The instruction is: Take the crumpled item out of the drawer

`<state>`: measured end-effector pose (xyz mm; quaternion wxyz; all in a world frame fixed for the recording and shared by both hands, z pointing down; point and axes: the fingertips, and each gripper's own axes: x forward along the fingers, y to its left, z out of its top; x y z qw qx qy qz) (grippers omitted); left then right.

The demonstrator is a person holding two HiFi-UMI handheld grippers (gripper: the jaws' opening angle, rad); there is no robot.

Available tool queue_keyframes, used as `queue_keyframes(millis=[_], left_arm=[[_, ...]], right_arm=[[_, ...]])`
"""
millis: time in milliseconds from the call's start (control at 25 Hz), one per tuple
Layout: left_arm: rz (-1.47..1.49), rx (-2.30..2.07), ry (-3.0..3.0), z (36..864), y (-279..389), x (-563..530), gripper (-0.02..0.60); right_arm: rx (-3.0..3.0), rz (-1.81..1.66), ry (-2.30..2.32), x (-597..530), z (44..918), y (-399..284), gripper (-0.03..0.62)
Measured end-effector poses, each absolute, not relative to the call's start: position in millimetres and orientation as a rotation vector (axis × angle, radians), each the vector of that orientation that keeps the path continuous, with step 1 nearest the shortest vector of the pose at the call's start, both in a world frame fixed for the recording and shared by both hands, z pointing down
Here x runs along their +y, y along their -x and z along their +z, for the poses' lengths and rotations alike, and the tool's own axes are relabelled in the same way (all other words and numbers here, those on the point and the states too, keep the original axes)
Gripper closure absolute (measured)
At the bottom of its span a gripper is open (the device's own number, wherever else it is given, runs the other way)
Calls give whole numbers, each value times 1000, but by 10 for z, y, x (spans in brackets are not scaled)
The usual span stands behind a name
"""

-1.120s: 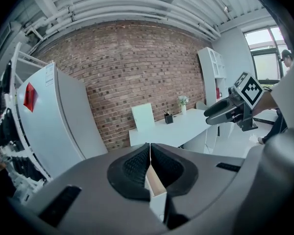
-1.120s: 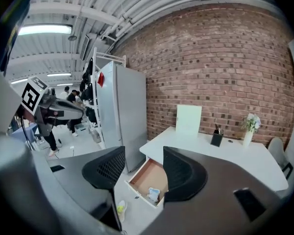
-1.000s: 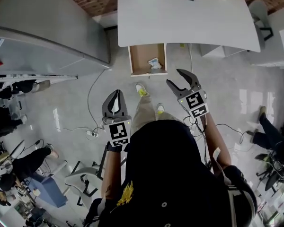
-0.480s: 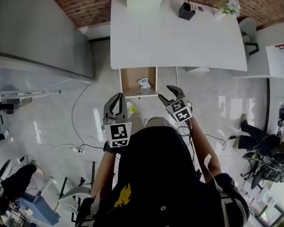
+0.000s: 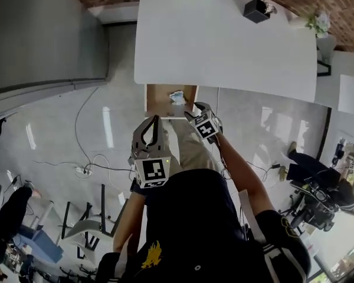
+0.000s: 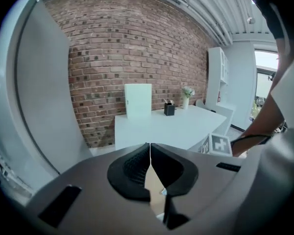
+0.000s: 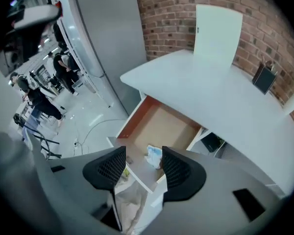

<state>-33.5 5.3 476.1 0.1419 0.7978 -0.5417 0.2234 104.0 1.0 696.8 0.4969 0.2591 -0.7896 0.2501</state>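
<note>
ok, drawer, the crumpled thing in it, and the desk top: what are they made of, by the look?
Drawer: wood or wood-look board. Matte tan bottom, reddish-brown side wall.
Crumpled item: thin paper or soft plastic film, white with pale blue. The creased, bunched shape suggests either, and I cannot tell which.
Desk top: probably white laminate or painted board. Smooth, even colour, no grain.

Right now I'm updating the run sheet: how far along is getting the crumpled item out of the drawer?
Done: the drawer stands open, with the crumpled item lying inside. In hand: the right gripper hovers above the drawer, fingers apart, gripping nothing. Left: close on the item and lift it out. The left gripper is shut, empty and held back from the drawer.
</note>
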Motion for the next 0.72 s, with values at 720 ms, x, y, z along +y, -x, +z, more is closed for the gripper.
queue_keyframes(millis=[720], left_arm=[[644,-1624,-2032,5886,501,359,561]], right_arm=[[-1745,571,-617,-223,9473,-686,326]])
